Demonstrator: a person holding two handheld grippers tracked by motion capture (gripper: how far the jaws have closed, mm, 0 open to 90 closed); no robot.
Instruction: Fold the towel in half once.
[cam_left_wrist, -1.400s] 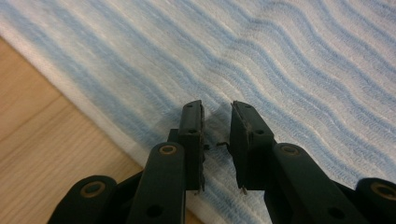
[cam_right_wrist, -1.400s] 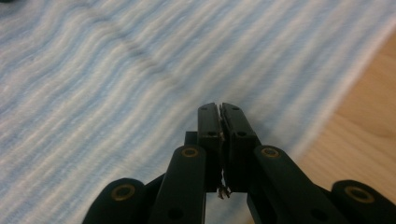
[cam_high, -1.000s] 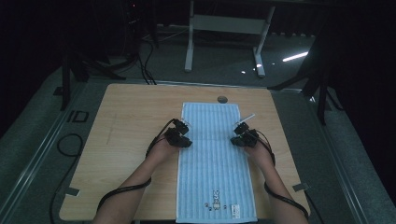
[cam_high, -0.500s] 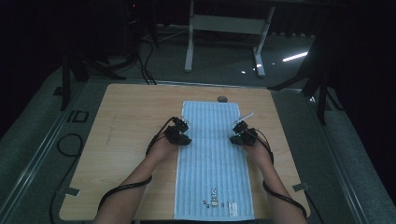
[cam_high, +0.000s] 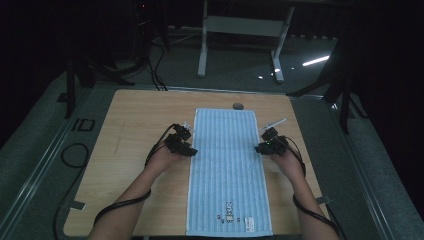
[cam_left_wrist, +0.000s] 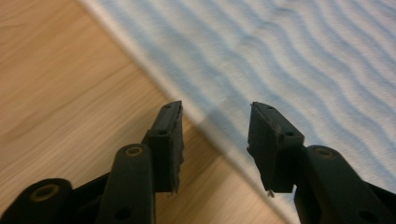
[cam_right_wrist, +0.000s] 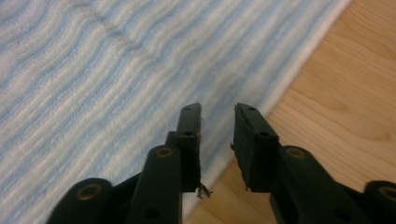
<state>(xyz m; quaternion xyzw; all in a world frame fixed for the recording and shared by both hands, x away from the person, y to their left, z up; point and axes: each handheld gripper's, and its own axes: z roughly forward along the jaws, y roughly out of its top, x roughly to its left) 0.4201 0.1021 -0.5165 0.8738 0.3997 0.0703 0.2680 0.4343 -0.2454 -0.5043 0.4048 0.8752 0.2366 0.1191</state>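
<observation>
While the person's forearms come in over the near edge of the wooden table (cam_high: 135, 130), a long blue-striped towel (cam_high: 227, 170) lies flat down the middle of it, its near end hanging just at that edge and carrying a small printed motif (cam_high: 229, 217). Partway up the towel, the left gripper (cam_high: 186, 148) sits at its left long edge and the right gripper (cam_high: 263, 146) at its right long edge, roughly level with each other. From the left gripper view, the left gripper (cam_left_wrist: 215, 114) has its jaws spread apart with nothing between them, straddling the towel's pale hem where it meets bare wood. From the right gripper view, the right gripper (cam_right_wrist: 217, 114) also has its jaws parted, though more narrowly, hovering over the hem on that side and gripping nothing. A black cable (cam_high: 120, 205) trails from the left hand back along the table left of the towel. Beyond the towel's far end, a small dark round object (cam_high: 238, 106) rests on the wood. Past the table, a pale metal stand (cam_high: 240, 30) rises from the dim floor, well clear of the towel.
</observation>
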